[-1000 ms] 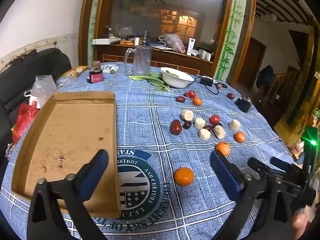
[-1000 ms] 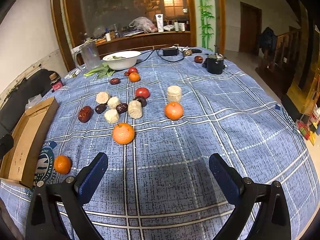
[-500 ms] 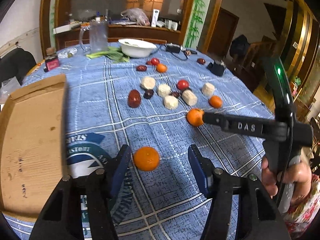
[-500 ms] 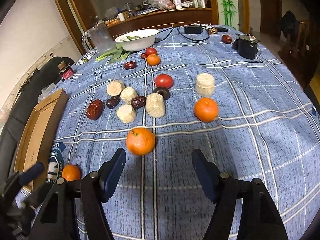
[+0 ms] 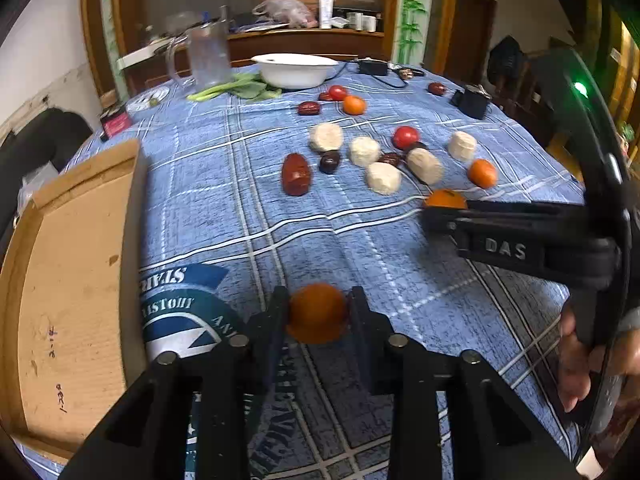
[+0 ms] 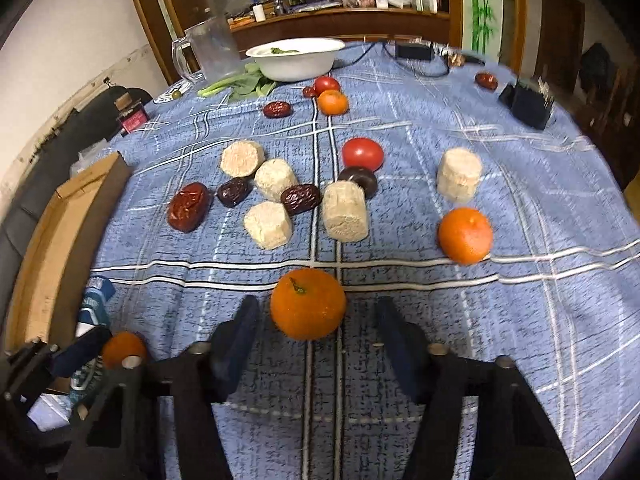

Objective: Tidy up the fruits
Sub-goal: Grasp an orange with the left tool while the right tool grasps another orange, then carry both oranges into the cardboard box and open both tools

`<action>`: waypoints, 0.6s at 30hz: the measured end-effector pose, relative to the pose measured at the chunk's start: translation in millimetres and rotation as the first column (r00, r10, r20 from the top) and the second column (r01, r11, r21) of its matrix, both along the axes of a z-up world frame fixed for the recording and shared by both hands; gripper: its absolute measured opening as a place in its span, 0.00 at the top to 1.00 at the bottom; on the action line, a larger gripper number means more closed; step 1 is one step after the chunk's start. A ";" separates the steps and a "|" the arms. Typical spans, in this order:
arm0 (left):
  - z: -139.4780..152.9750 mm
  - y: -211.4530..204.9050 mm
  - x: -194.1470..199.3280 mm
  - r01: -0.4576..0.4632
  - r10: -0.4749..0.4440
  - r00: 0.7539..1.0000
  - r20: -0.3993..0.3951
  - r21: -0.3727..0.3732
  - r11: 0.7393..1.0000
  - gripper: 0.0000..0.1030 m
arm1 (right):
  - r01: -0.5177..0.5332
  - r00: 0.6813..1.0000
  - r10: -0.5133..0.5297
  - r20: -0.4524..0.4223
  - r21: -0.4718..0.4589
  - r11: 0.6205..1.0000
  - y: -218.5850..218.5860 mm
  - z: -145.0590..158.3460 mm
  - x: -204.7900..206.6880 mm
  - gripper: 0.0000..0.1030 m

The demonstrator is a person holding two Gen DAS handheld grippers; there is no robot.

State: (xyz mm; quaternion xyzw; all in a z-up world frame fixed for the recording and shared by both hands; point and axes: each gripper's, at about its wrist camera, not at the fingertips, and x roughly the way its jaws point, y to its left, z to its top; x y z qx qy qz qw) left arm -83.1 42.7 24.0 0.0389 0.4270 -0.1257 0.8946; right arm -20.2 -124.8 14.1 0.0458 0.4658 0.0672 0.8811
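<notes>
- Orange (image 5: pixel 316 312): round, sits on the desk at 6 o'clock in the left wrist view, both black fingers (image 5: pixel 272 320) touching its sides
- Second orange (image 6: pixel 307 309): stem end up, on the desk at 6 o'clock in the right wrist view, between fingers (image 6: pixel 240 328) that stand clear of it
- Third orange (image 6: pixel 465 234): at 3 o'clock of the group
- Fourth orange (image 6: pixel 333 102): at 12 o'clock, touching a red tomato (image 6: pixel 326 84)
- Larger tomato (image 6: pixel 362 153): mid-desk
- Red date (image 6: pixel 189 206): wrinkled, lying at 9 o'clock
</notes>
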 end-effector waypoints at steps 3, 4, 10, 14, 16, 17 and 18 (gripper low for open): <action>0.2 7.8 3.9 -0.022 0.021 1.000 -0.015 -0.040 0.999 0.69 | -0.002 1.000 0.002 -0.004 0.023 1.000 -0.2 0.9 -2.0 0.63; -1.6 8.0 5.9 -0.026 0.025 0.999 -0.027 -0.044 0.999 0.65 | -0.001 1.000 0.001 -0.005 0.024 1.000 0.2 0.7 -2.6 0.63; -7.3 6.1 8.2 -0.011 0.005 0.997 -0.073 -0.075 0.997 0.71 | 0.011 1.000 -0.011 0.000 0.049 0.999 -0.8 6.3 -14.8 0.63; 4.6 11.8 -4.5 -0.016 0.010 0.999 -0.049 -0.116 0.993 0.71 | 0.008 0.999 -0.009 0.031 0.042 0.999 1.8 20.1 -24.8 0.62; 18.1 20.0 -12.1 -0.015 0.010 0.999 -0.033 -0.157 0.987 0.71 | 0.000 0.999 -0.002 0.049 0.040 0.999 4.4 30.1 -29.4 0.62; 25.6 25.4 -15.3 -0.014 0.010 1.000 -0.023 -0.178 0.984 0.71 | -0.006 0.998 0.004 0.060 0.041 0.999 6.5 35.6 -31.5 0.62; 34.2 31.9 -18.7 -0.014 0.012 1.000 -0.011 -0.199 0.980 0.71 | -0.018 0.997 0.014 0.075 0.046 0.999 10.1 44.0 -34.4 0.62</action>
